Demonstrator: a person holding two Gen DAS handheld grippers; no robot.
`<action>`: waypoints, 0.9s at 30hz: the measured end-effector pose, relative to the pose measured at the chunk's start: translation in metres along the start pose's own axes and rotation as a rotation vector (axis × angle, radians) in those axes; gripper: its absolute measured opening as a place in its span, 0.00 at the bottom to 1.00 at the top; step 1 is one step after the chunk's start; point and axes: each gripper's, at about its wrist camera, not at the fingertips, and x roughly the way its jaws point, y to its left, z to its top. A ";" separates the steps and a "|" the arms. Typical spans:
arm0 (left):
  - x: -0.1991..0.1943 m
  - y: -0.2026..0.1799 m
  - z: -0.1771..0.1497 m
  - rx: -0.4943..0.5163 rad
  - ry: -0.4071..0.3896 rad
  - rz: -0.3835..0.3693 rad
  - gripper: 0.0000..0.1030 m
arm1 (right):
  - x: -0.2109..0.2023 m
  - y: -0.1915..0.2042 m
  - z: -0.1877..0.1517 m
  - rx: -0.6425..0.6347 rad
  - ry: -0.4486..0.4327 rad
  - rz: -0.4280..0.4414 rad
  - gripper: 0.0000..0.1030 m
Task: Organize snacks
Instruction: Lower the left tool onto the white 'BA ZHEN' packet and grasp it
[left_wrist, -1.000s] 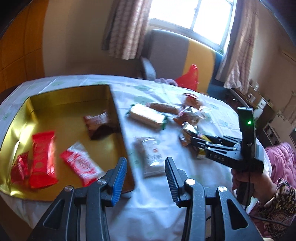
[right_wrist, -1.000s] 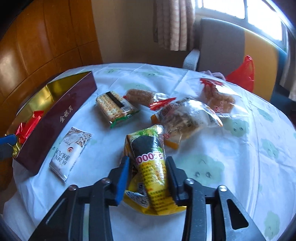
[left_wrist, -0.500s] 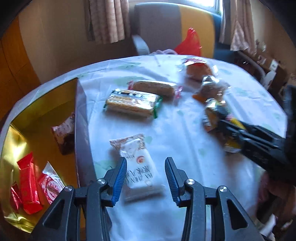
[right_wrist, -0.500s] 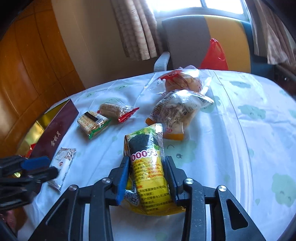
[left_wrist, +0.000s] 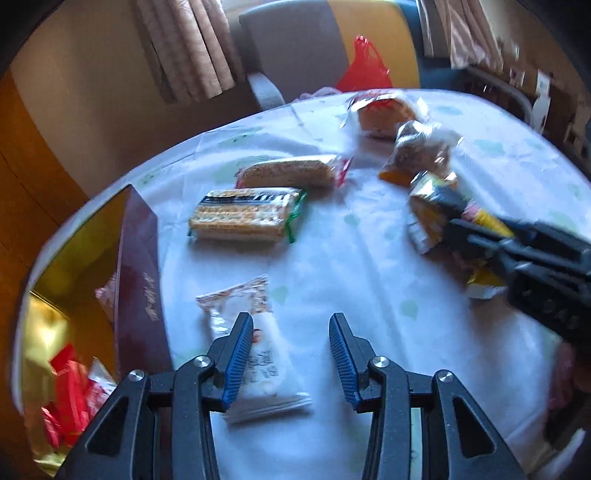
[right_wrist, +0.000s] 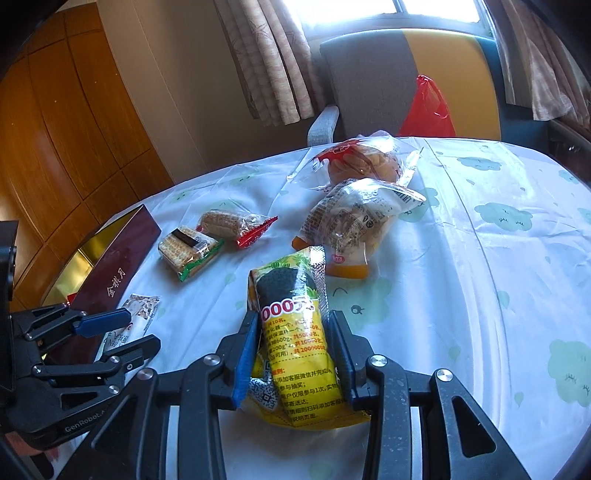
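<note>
Since a second ago the left gripper (left_wrist: 291, 354) has swung from over the gold box (left_wrist: 138, 251) to the white sachet (left_wrist: 255, 354); its jaws stand spread, the sachet under the left pad and untouched. Right of the box lie cracker packs on a cloud-print tablecloth (left_wrist: 369, 280)

From the right wrist, the right gripper (right_wrist: 293, 354) pinches the yellow snack bag (right_wrist: 295, 332) lying on the cloth; curtains and a chair stand behind
</note>
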 end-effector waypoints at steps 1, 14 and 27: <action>-0.003 0.002 -0.001 -0.026 -0.013 0.002 0.42 | 0.000 0.000 0.000 0.001 -0.001 0.001 0.38; 0.006 -0.001 0.001 -0.114 0.036 -0.229 0.44 | -0.002 -0.003 0.000 0.021 -0.009 0.010 0.38; -0.007 0.026 0.011 -0.099 0.009 0.026 0.45 | -0.002 -0.004 0.000 0.035 -0.013 0.019 0.38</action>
